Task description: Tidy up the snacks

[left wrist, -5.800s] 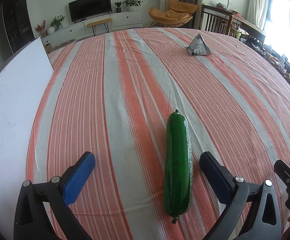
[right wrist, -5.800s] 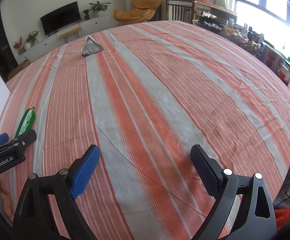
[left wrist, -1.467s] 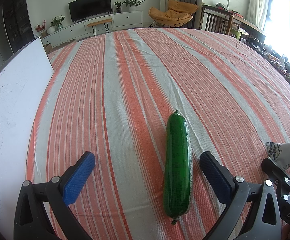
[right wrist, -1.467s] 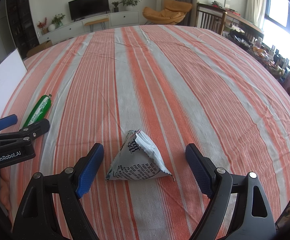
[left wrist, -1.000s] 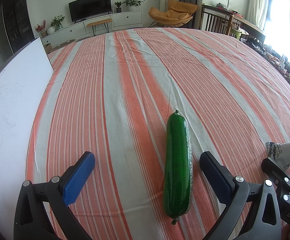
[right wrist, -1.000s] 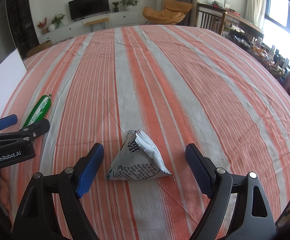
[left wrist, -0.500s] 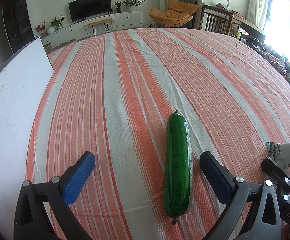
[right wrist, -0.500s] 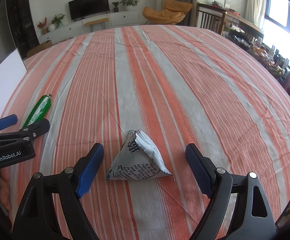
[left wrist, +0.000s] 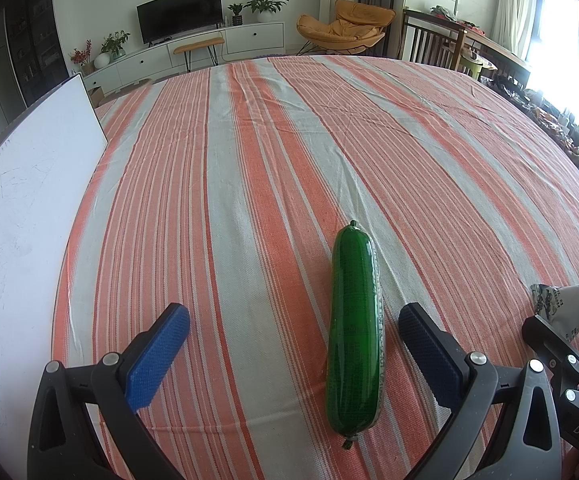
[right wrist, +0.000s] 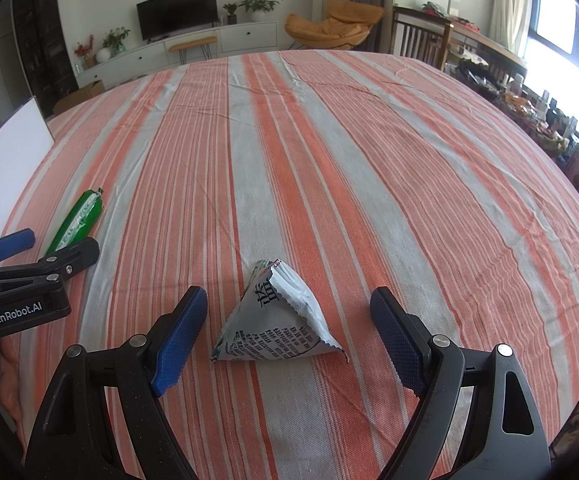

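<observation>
Two snacks lie on the striped surface (right wrist: 369,168), each framed by its own pair of fingers. In the left wrist view, the green sausage (left wrist: 354,336) rests flat between the spread-apart pads of the left gripper (left wrist: 295,352), nearer the right-hand pad at about 2 o'clock from the midpoint, with its long axis running from 6 to 12 o'clock, parallel to the fingers, so a squeeze would close across its narrow width. In the right wrist view, the triangular packet (right wrist: 279,320) sits upright on its base between the wide-open pads of the right gripper (right wrist: 289,340), roughly centred, its sealed crimp pointing up toward 12 o'clock. Neither snack is touched by any pad. The left gripper is nearer the sausage, the right one nearer the packet; seen from the right wrist, the sausage lies off at 10 o'clock beside the left tool. A white board (left wrist: 21,208) stands along the surface's edge at 9 o'clock in the left view. My judgement: each tool is placed to pinch its own snack, and the sausage's off-centre position means one pad would meet it first and nudge it sideways.
</observation>
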